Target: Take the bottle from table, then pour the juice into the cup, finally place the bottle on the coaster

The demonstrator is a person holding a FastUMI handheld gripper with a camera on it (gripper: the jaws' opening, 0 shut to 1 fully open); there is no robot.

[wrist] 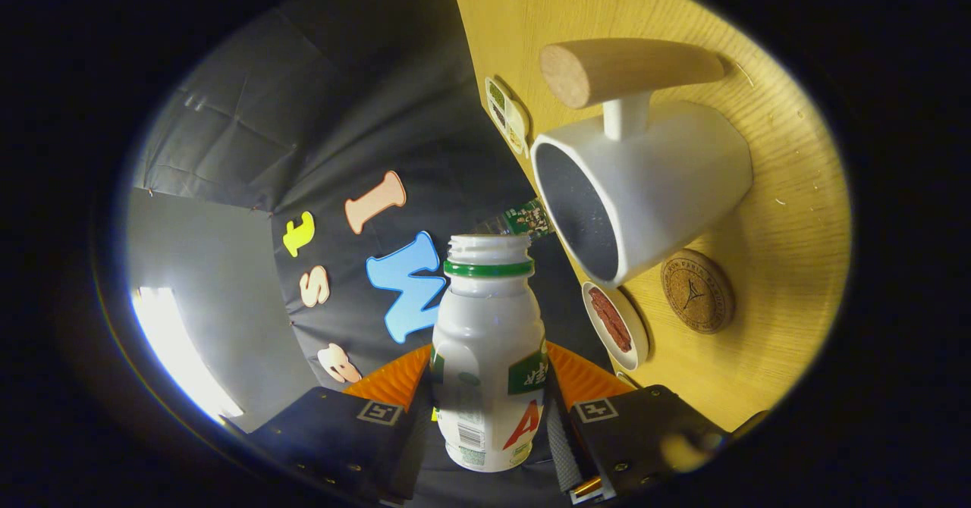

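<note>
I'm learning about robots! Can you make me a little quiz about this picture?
1. True or false: the tool is shut on the bottle.
2. Does the bottle's mouth have a cap on it? A) yes B) no
3. What round brown thing lies on the table beside the white cup?

Key: 1. True, both fingers press its sides. 2. B, the mouth is open. 3. The cork coaster.

Riding the tool (489, 409), the tilted gripper view looks closely along its fingers toward the table (789, 189).
</note>
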